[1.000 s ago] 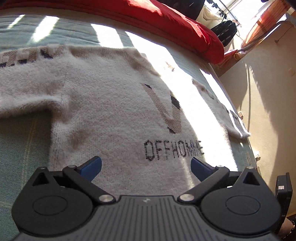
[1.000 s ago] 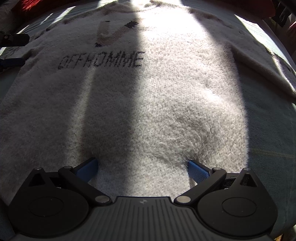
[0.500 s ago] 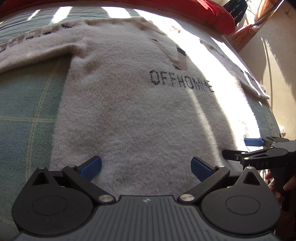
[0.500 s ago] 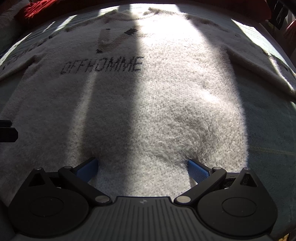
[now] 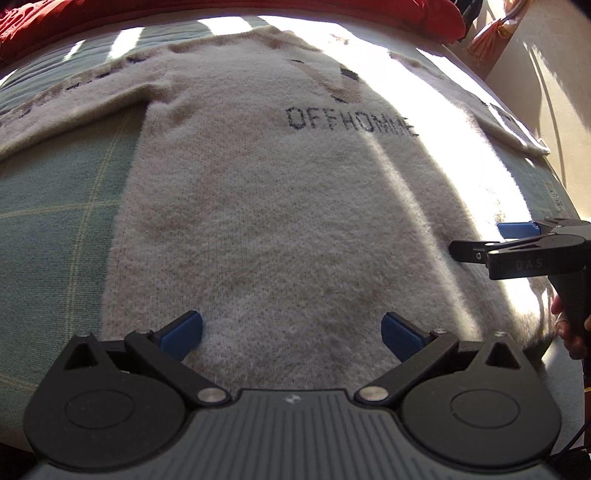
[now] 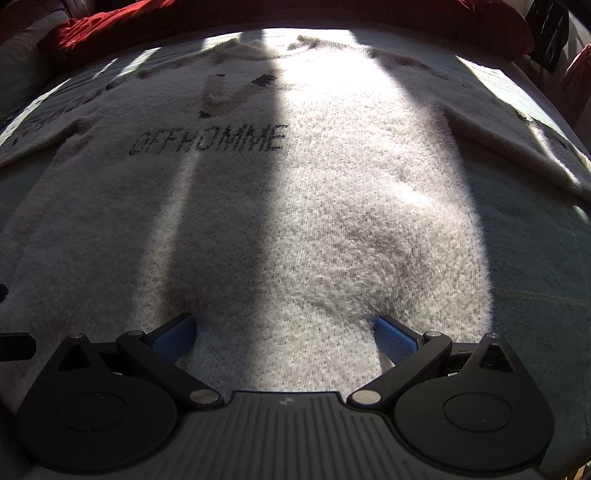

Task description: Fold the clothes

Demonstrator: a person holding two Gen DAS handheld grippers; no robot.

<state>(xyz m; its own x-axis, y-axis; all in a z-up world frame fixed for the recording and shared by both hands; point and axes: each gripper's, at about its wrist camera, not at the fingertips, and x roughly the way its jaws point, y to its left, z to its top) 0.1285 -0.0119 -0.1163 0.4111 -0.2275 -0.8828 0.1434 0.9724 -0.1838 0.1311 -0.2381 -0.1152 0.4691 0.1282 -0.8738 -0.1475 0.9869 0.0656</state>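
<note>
A fuzzy cream sweater [image 5: 280,221] lies flat, front up, on a pale green checked bedspread [image 5: 55,229], sleeves out to either side, the dark lettering "OFFHOMME" [image 5: 351,123] across its chest under a tan V. The left gripper [image 5: 291,330] sits low over the hem end, blue fingers [image 5: 183,330] spread wide with nothing between them but the knit below. Whether the pads press the fabric, I cannot tell.

Over to the right wrist camera: the right gripper [image 6: 286,332] is also splayed wide, holding nothing, its pads [image 6: 393,338] down at the fuzzy pile near the hem, and the knit bunches into a small dimple just by the right-hand pad. A broad band of shadow runs up the sweater [image 6: 332,221] here, sunlight beside it.

Now, what each view gives alone. Only the left camera catches the right gripper from outside [image 5: 517,243], out at the sweater's right edge, side-on, with the person's hand [image 5: 570,332] wrapped on its handle. It also shows a cream wall [image 5: 554,92] past the bed. The right camera in turn shows the right sleeve [image 6: 517,147] stretched out over the bedspread [image 6: 535,251], and a black sliver at the far left edge, too little to identify. Both views have a red quilt [image 5: 221,11] heaped beyond the collar.
</note>
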